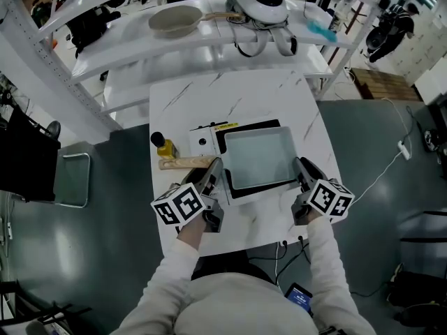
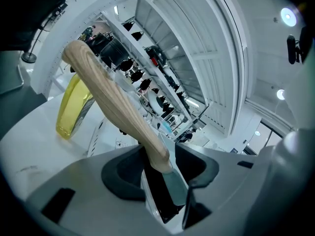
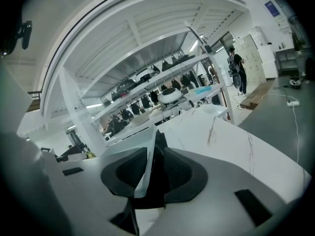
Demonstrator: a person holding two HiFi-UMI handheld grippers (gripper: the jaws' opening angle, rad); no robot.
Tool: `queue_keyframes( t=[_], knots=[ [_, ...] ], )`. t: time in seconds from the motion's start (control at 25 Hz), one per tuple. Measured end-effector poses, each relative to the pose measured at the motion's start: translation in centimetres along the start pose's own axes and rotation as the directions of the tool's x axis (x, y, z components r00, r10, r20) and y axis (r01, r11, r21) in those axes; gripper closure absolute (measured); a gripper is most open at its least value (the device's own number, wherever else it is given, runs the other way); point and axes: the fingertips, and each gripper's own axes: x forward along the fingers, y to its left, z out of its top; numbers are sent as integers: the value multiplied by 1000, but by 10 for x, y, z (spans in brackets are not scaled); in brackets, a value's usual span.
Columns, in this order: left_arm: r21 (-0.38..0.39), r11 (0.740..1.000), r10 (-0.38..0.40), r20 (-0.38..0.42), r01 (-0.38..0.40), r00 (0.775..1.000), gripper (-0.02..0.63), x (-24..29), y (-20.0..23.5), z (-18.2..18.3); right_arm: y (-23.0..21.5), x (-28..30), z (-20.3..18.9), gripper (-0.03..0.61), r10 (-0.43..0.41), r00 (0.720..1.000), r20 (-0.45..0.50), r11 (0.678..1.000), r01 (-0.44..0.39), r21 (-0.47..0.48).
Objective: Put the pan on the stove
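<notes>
A rectangular grey pan (image 1: 260,158) sits on the black stove (image 1: 222,139) in the middle of the white table (image 1: 279,93). Its wooden handle (image 1: 185,162) points left. In the head view my left gripper (image 1: 215,170) is at the handle's near end. In the left gripper view the handle (image 2: 113,102) runs between the jaws of the left gripper (image 2: 160,173), which stand wide with a gap on both sides. My right gripper (image 1: 304,169) is at the pan's right front corner. The pan's thin wall (image 3: 145,151) stands between the jaws of the right gripper (image 3: 153,173), with a gap beside it.
A yellow bottle (image 1: 165,147) with a black cap stands left of the stove, close to the handle. Behind the table, white shelves hold a round beige pan (image 1: 176,19) and a white appliance (image 1: 257,2). A chair (image 1: 70,180) stands at the left, a cable (image 1: 391,166) lies on the floor at the right.
</notes>
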Motion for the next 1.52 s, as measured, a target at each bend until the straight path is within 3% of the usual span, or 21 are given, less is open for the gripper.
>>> queue_keyframes(
  t=[0.16, 0.4, 1.08, 1.32, 1.52],
  knots=[
    [15, 999, 35, 7, -35, 999, 450, -1, 3, -1, -3, -5, 2, 454, 28, 999, 30, 998, -30, 46],
    [27, 997, 65, 34, -66, 997, 453, -1, 4, 1, -12, -25, 25, 452, -4, 989, 147, 998, -5, 60],
    [35, 999, 10, -78, -8, 997, 453, -35, 3, -25, 61, -63, -8, 468, -15, 993, 118, 988, 32, -149],
    [125, 992, -8, -98, 20, 995, 483, -57, -5, -32, 87, -76, -31, 472, -11, 994, 105, 984, 29, -173],
    [252, 965, -47, -116, 75, 992, 512, -68, -21, -35, 107, -84, -52, 477, 4, 994, 106, 986, 13, -165]
  ],
)
